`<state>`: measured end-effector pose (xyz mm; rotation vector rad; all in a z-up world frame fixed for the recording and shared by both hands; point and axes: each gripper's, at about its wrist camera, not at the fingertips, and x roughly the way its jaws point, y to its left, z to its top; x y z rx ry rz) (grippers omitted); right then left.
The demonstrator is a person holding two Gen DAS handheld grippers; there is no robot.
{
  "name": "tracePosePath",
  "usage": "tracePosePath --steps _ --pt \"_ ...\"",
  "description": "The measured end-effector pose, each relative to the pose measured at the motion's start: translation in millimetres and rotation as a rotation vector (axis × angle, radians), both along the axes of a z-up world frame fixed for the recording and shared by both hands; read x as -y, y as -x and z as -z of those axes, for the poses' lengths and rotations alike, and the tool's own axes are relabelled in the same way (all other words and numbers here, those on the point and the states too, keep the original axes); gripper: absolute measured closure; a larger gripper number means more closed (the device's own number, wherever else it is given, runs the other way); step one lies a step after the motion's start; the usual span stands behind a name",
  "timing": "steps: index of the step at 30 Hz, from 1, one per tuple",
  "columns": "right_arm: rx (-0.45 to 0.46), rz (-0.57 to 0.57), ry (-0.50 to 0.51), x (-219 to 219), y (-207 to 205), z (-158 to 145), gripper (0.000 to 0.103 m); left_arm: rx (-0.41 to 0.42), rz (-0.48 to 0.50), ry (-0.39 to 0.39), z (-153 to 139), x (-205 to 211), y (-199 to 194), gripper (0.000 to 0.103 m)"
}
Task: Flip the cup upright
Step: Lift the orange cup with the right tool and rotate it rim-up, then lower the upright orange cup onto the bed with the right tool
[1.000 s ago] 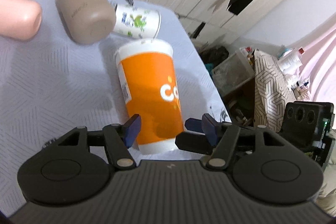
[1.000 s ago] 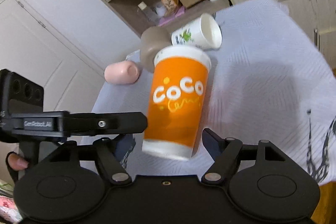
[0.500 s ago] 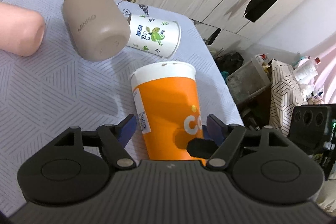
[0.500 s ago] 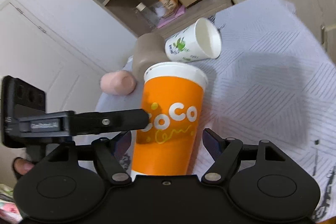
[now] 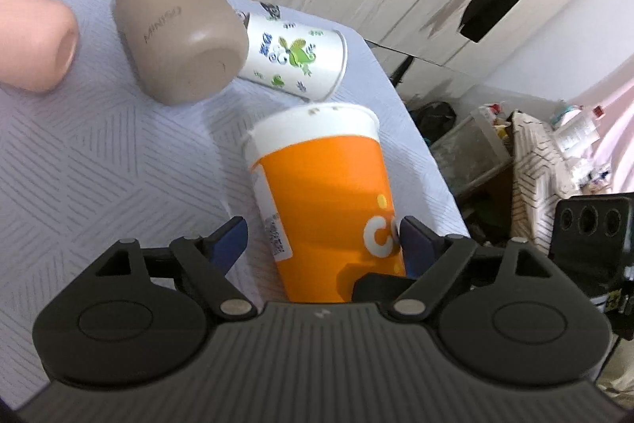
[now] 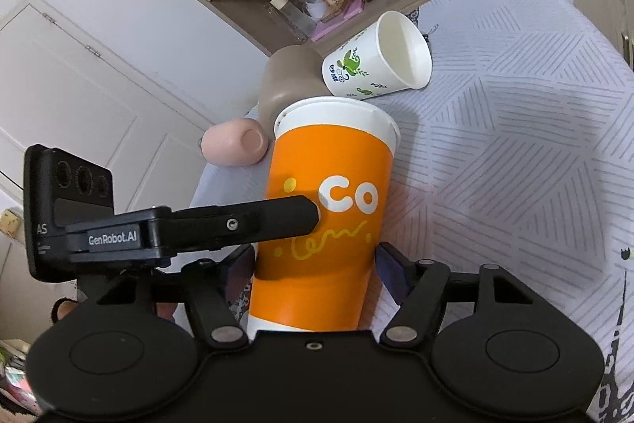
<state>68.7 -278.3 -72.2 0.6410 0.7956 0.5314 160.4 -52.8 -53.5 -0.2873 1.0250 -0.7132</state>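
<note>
An orange paper cup (image 5: 329,209) with a white rim stands between the fingers of both grippers; it also shows in the right wrist view (image 6: 325,224). My left gripper (image 5: 321,244) is open, its blue pads on either side of the cup's lower half, the right pad touching it. My right gripper (image 6: 313,264) is open around the cup's lower part. One left finger (image 6: 245,221) crosses in front of the cup in the right wrist view. The cup's base is hidden behind the gripper bodies.
On the pale patterned tablecloth (image 5: 99,165) lie a taupe mug (image 5: 178,30), a pink cup (image 5: 31,42) and a white floral paper cup (image 6: 376,58), all on their sides behind the orange cup. The table's right edge (image 5: 428,153) drops to floor clutter. Shelves stand behind.
The orange cup has tipped from leaning to nearly upright and sits deeper between both pairs of fingers. Both grippers have closed in around its lower half.
</note>
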Motion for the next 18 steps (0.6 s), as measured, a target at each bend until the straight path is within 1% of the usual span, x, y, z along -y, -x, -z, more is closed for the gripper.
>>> tracePosePath --steps 2,4,7,10,12,13,15,18 --pt "0.023 -0.014 -0.014 -4.9 4.4 0.4 0.031 -0.012 -0.003 0.031 6.0 -3.2 2.7 0.021" --pt "0.028 -0.014 -0.020 -12.7 8.2 3.4 0.031 -0.030 -0.031 0.024 13.2 -4.3 5.7 0.023" --pt "0.048 -0.010 -0.017 -21.6 13.9 5.2 0.031 0.007 -0.059 0.027 12.7 -10.9 15.3 0.026" --pt "0.081 -0.028 -0.022 -28.1 19.8 2.8 0.031 0.042 -0.079 0.051 8.3 -21.7 25.6 0.027" --pt "0.128 -0.061 0.022 -36.7 25.5 -3.0 0.031 0.093 -0.077 0.050 2.5 -27.1 34.2 0.028" --pt "0.161 -0.086 0.060 -43.5 27.7 -5.9 0.031 0.128 -0.076 0.044 -1.1 -28.2 38.3 0.028" --pt "0.211 -0.106 0.098 -52.0 31.7 -9.4 0.031 0.210 -0.071 0.018 -6.6 -32.1 48.8 0.028" --pt "0.287 -0.132 0.157 -63.8 37.1 -17.0 0.031 0.278 -0.077 0.001 -15.5 -43.4 57.1 0.028"
